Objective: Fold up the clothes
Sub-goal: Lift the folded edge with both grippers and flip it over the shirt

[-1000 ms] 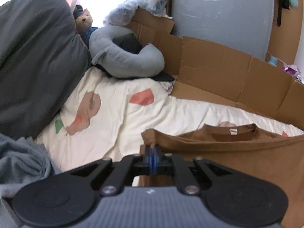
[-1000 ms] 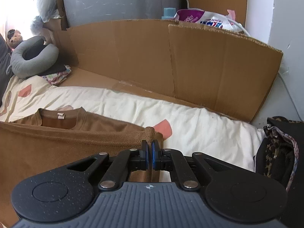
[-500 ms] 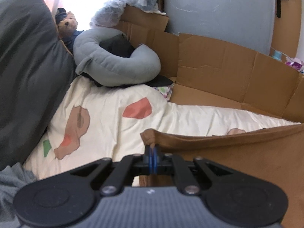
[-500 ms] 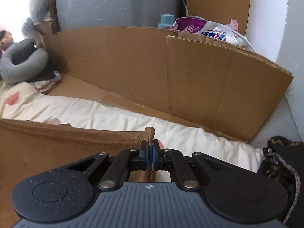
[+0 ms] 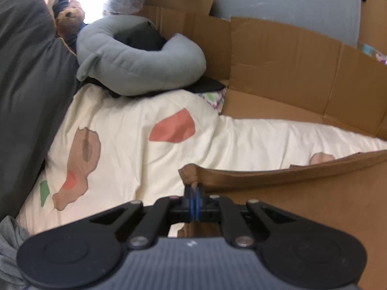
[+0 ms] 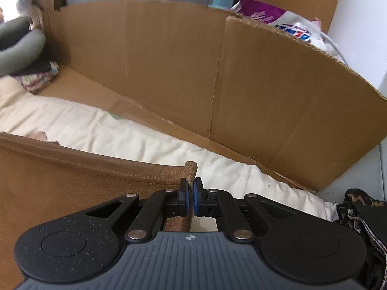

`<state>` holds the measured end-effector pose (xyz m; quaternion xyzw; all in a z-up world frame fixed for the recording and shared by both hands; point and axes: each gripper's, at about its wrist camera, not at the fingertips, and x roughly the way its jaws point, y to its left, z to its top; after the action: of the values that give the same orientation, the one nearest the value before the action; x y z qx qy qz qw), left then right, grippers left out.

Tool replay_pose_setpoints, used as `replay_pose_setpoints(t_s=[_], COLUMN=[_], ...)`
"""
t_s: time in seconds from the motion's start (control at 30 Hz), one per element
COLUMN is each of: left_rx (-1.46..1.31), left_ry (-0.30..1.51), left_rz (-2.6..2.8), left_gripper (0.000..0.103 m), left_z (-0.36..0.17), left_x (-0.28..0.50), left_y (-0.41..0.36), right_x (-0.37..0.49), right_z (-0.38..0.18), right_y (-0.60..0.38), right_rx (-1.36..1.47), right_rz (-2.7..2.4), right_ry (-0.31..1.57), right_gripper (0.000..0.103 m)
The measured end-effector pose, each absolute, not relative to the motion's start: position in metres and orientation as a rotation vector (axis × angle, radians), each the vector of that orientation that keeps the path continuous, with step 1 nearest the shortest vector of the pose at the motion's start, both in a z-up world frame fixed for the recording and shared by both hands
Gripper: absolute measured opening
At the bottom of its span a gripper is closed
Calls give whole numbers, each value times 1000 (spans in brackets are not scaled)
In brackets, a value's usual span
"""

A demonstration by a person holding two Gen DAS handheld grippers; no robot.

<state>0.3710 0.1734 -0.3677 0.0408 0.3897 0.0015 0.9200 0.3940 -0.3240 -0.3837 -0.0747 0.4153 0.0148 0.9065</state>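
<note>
Since the earlier frame, both grippers have carried the hem of the brown shirt (image 5: 302, 193) toward the far cardboard wall (image 6: 169, 72), hiding its collar. Left gripper (image 5: 194, 193) and right gripper (image 6: 191, 193), both clamped shut, each pinch one hem corner. Hem stretches taut between them above the cream bedsheet (image 5: 135, 133); a grey neck pillow (image 5: 135, 58) lies far left.

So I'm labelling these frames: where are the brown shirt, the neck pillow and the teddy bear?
brown shirt (image 6: 72, 183): right wrist view, stitched hem.
neck pillow (image 5: 145, 65): left wrist view, front curve.
teddy bear (image 5: 70, 15): left wrist view, its face.
</note>
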Motion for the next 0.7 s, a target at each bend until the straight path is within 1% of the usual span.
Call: replay_pose_setpoints(t_s=[0.47, 0.7], left_rx=[108, 90], left_ry=[860, 854], left_rz=[40, 60], left_gripper=[2, 2], left_z=[-386, -387], left_x=[401, 402], left_y=[171, 177], right_x=[430, 439], right_z=[-405, -407], right_y=[-315, -310], right_rx=[-183, -190], right_rz=[10, 7], right_ry=[934, 934], right_gripper=[1, 1])
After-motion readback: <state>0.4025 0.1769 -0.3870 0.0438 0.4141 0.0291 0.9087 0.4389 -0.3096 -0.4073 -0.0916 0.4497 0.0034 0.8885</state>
